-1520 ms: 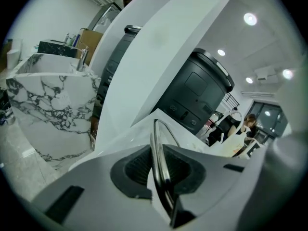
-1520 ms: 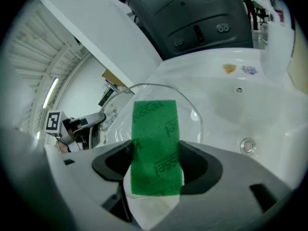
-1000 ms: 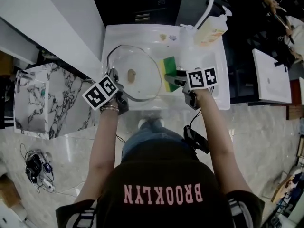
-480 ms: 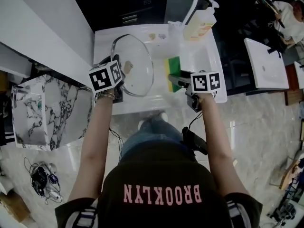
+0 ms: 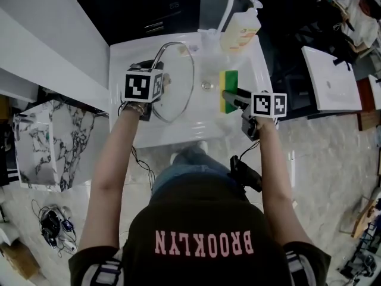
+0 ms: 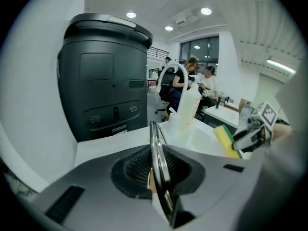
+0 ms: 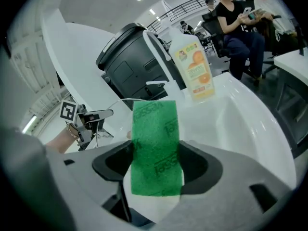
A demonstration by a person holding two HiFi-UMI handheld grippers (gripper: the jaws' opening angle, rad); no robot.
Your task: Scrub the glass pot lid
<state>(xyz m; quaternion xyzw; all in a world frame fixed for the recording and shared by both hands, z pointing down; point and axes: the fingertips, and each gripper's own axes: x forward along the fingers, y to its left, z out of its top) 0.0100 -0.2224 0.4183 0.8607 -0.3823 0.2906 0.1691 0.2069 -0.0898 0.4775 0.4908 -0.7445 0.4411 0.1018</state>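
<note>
Jaws of the left gripper (image 6: 155,174) are shut on the metal rim of the glass pot lid (image 6: 155,146). Jaws of the right gripper (image 7: 155,170) are clamped on the sponge (image 7: 155,146), which fills the gap between them.

Head view:
- Lid (image 5: 178,83) is held up on edge over the left part of the white sink (image 5: 189,131), clear of the basin floor as far as can be told.
- Sponge (image 5: 228,92) is held over the right part of the sink, apart from the lid. Yellow and green layers are both seen.
- Drain (image 5: 206,85) is seen between lid and sponge.
- Soap bottle (image 5: 240,30) and faucet (image 5: 222,2) are at the far edge of the sink.

Left gripper view:
- Lid is seen edge-on only, as a thin steel band; the glass face is not shown.
- Sponge's yellow side (image 6: 226,141) and the right gripper are seen at right.
- A black bin (image 6: 106,76) fills the far left; only its top is cut off in the head view.

Right gripper view:
- Only the green scouring face with printed lettering is seen; the yellow layer is hidden behind it.
- Left gripper (image 7: 91,115) is seen at left, with the lid's rim (image 7: 126,100) as a thin arc.
- Orange label on the bottle (image 7: 195,71) is shown, unreadable from the head view.
- Seated people are seen far behind.
</note>
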